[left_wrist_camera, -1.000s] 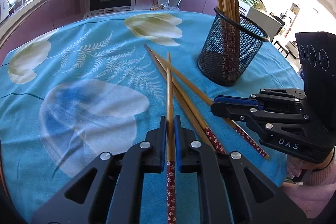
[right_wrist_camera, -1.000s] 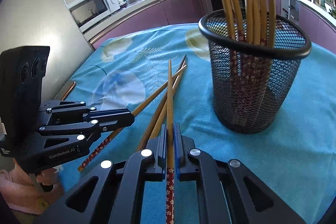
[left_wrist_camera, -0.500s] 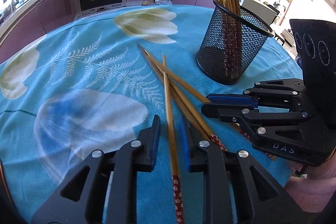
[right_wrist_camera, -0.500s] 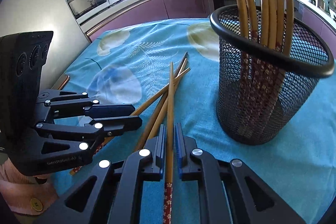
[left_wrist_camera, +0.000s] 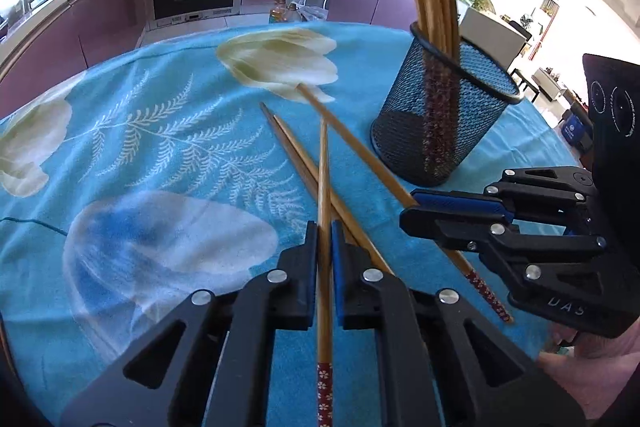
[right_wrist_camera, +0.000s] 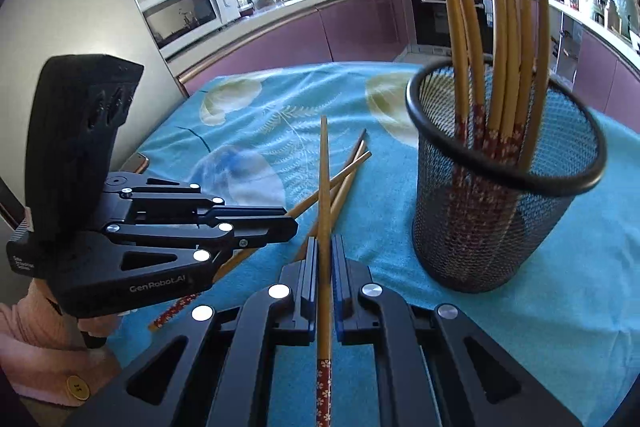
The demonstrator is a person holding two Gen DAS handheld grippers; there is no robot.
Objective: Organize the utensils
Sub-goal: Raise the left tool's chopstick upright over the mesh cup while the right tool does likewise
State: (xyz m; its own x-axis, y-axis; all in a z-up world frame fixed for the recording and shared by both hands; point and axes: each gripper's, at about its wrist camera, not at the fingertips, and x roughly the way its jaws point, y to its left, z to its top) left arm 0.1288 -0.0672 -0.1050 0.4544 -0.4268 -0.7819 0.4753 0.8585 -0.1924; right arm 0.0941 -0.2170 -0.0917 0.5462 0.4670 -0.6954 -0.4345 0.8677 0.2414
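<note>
With left gripper, held one chopstick clamped between the pads, plain tip out toward 12 o'clock and red patterned end trailing back under the body. With right gripper, held a second chopstick pinched the same way, just off the tablecloth.

Judged both sticks light, stiff and smooth-lacquered, so likely to swivel or slide in a narrow pinch. Judged the grip best kept where it sat, on the bare wood just ahead of the patterned end, with enough length forward to steer the tip.

Found the mesh holder upright at about 2 o'clock in the right wrist view and 1 o'clock in the left. Counted several standing chopsticks inside, fanned and leaning on the rim, patterned ends down. Expected those to crowd the opening and catch an incoming stick; could tip such a light basket.

Saw two loose chopsticks flat on the cloth at 11 o'clock of the left gripper, crossing under the held sticks. Noted both grippers close together, the right at 3 o'clock of the left: a collision risk. Spotted a microwave well apart at 10 o'clock.
</note>
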